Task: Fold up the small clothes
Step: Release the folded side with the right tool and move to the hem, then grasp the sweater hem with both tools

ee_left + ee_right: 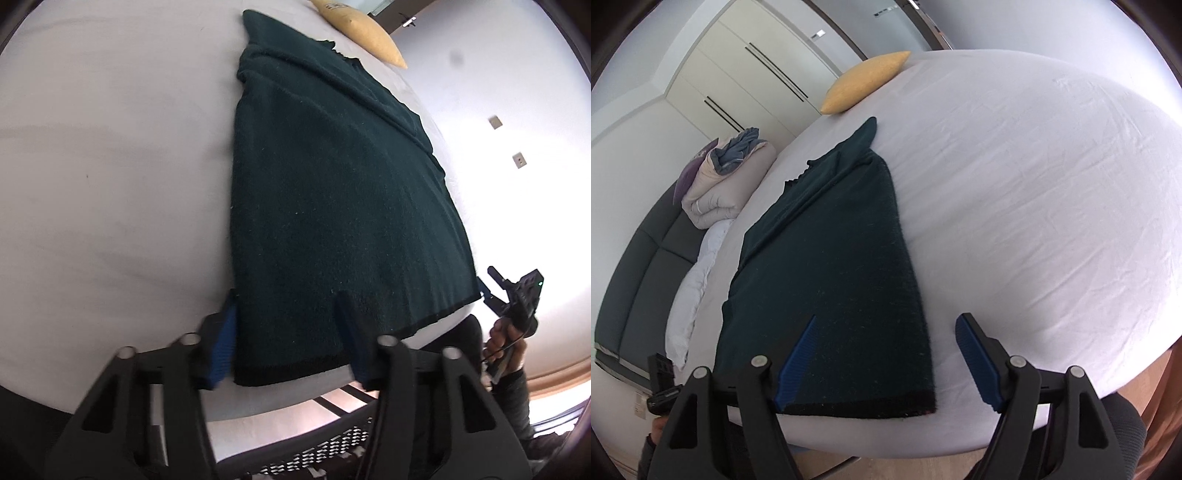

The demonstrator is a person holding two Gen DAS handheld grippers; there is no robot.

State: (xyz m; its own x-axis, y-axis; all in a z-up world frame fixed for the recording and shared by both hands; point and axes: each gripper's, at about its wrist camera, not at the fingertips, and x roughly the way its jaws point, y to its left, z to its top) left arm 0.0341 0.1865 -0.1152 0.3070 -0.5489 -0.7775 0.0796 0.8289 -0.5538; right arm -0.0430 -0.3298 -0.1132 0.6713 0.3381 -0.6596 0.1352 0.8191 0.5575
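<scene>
One dark green garment (332,192) lies flat on the white bed (110,166), its long axis running away from me, black-edged hem at the near edge of the mattress and the neck end pointing off toward the single yellow pillow (364,31). It looks already folded lengthwise, with a sleeve laid along the top. Starting on the left: my left gripper (288,332) is at the near left corner of the hem, its jaws partly open, one blue pad just outside the cloth's left edge and the other pressed down onto the fabric; I cannot tell whether the corner is truly pinched yet. My right gripper (886,354) hovers over the near right corner, its jaws wide apart, the left pad over the fabric and the right pad over bare sheet, gripping nothing. Past the bed's far left side in the right wrist view I count one rolled duvet (724,184) on a grey bench (639,266).
</scene>
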